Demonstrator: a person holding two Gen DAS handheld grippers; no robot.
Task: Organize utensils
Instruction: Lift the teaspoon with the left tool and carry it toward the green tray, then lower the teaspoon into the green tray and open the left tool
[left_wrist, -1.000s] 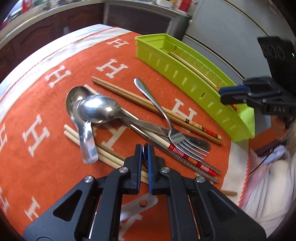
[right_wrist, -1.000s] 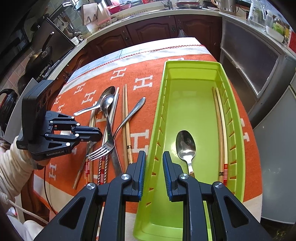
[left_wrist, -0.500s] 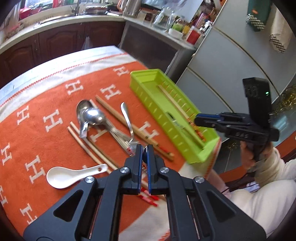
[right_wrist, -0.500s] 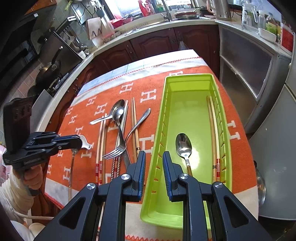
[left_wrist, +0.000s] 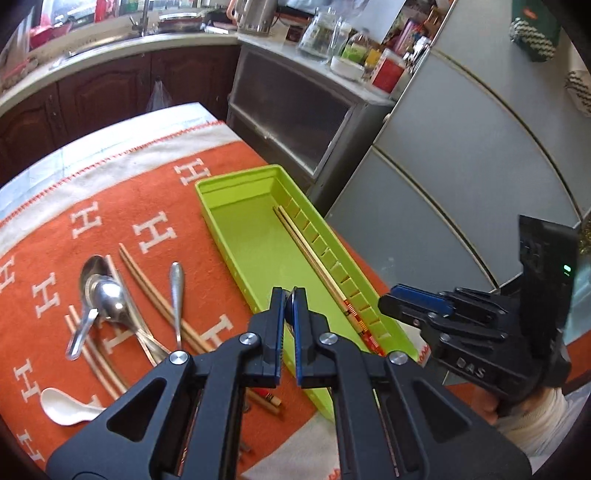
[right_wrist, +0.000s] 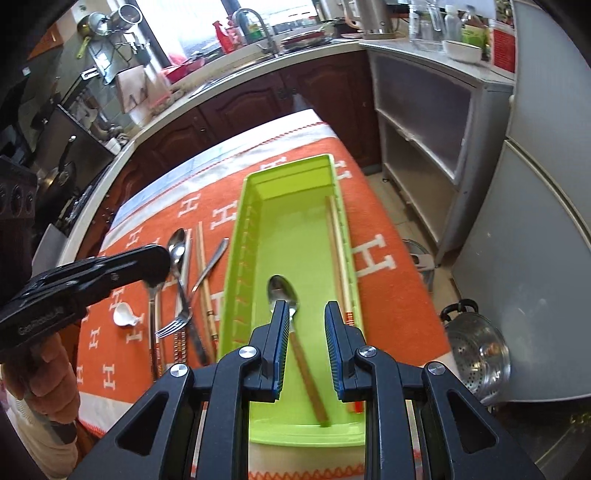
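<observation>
Nearest in the left wrist view: black left gripper (left_wrist: 290, 295), jaws pressed together, a sliver of something dark and rounded at the tips, too small to identify. Beyond, on the orange cloth with white H letters (left_wrist: 155, 192): white ceramic spoon (left_wrist: 62, 406), wooden chopsticks (left_wrist: 162, 306), two steel spoons (left_wrist: 107, 295), steel fork (left_wrist: 177, 291). To the right, long lime-green plastic tray (left_wrist: 255, 236) with a chopstick pair (left_wrist: 314, 262) along its far wall. At far right, the right gripper (left_wrist: 410, 301), gripped by a hand in a pale sleeve.

Nearest in the right wrist view: right gripper (right_wrist: 304, 314), jaws parted a little, nothing between them, above the tray (right_wrist: 240, 266). Shown only here: steel spoon with wooden handle (right_wrist: 284, 295) lying on the tray floor, and a metal colander (right_wrist: 480, 354) on the floor at right. Further left, the left gripper (right_wrist: 162, 258) above the loose cutlery.
</observation>
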